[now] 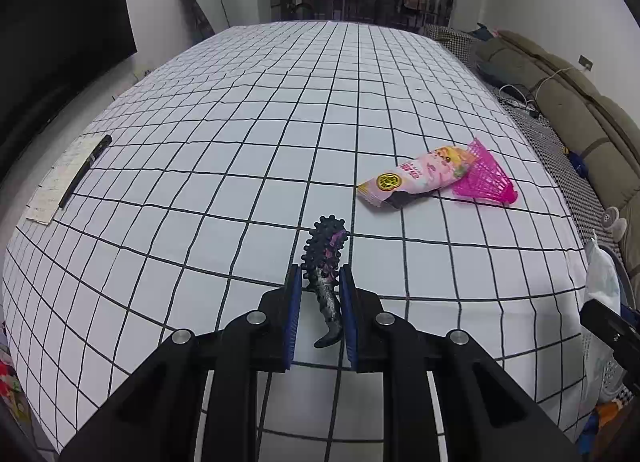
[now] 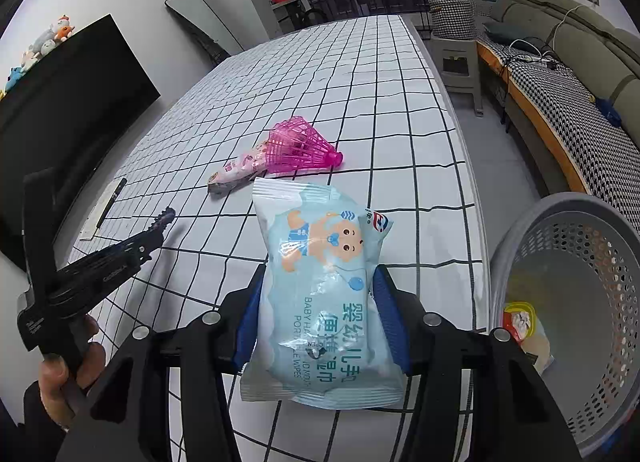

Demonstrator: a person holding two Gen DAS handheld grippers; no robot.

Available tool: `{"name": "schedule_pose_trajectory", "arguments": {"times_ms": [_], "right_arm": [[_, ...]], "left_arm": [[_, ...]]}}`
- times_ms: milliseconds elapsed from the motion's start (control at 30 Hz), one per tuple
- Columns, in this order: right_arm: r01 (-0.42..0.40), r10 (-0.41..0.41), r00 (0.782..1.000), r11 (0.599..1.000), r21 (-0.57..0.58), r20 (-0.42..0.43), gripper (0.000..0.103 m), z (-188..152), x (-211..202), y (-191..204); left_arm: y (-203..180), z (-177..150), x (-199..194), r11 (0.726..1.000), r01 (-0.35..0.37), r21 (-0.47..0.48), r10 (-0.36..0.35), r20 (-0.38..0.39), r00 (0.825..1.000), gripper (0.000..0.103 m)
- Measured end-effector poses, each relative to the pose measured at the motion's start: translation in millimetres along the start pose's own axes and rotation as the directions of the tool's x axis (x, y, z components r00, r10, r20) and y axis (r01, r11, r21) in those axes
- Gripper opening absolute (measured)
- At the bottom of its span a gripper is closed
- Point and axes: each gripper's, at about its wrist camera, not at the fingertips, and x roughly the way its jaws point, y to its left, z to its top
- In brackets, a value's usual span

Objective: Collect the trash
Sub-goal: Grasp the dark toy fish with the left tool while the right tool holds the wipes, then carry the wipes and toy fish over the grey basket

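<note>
Over the grid-patterned white tablecloth [image 1: 240, 142], the left gripper [image 1: 320, 282] pinches a dark spiked rubber toy streaked with purple [image 1: 326, 262] between nearly closed blue pads; a pink snack wrapper [image 1: 412, 180] and pink plastic shuttlecock [image 1: 486, 178] lie ahead. In the right view, the right gripper [image 2: 320, 302] clamps a pale-blue baby-wipes pack [image 2: 320, 294], beside a grey perforated basket [image 2: 560, 222] holding a yellow-rimmed packet [image 2: 518, 320].

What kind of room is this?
Probably a living room at home: a long sofa by the wall, a big dark TV screen with soft toys on top, and a table under a checked cloth.
</note>
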Motion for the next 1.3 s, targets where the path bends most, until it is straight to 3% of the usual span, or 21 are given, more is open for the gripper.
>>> {"name": "schedule_pose_trajectory", "arguments": {"times_ms": [167,333,733,1033,1300], "right_arm": [[0.028,-0.029,0.999,0.999,0.037,0.016,0.051,-8,-13,-20],[0.070,-0.075,0.996,0.993,0.096,0.051,0.051,-16,-38,-57],[0.202,-0.232,0.970,0.934,0.294,0.069,0.051,-47,-84,-175],[0.223,-0.254,0.966,0.911,0.346,0.048,0.051,-74,-94,-220],[0.225,-0.262,0.963,0.906,0.359,0.058,0.052,-81,-100,-234]], "left_arm": [[-26,-1,-26,0.997,0.062,0.048,-0.064,0.042,0.997,0.019],[-82,0,-41,0.980,0.144,0.139,-0.155,0.066,0.986,0.019],[-235,-15,-42,0.899,0.310,0.310,-0.324,-0.006,0.946,0.019],[-308,-44,-24,0.847,0.364,0.388,-0.347,-0.114,0.931,0.019],[-322,-54,-19,0.844,0.352,0.404,-0.322,-0.142,0.936,0.024]]}}
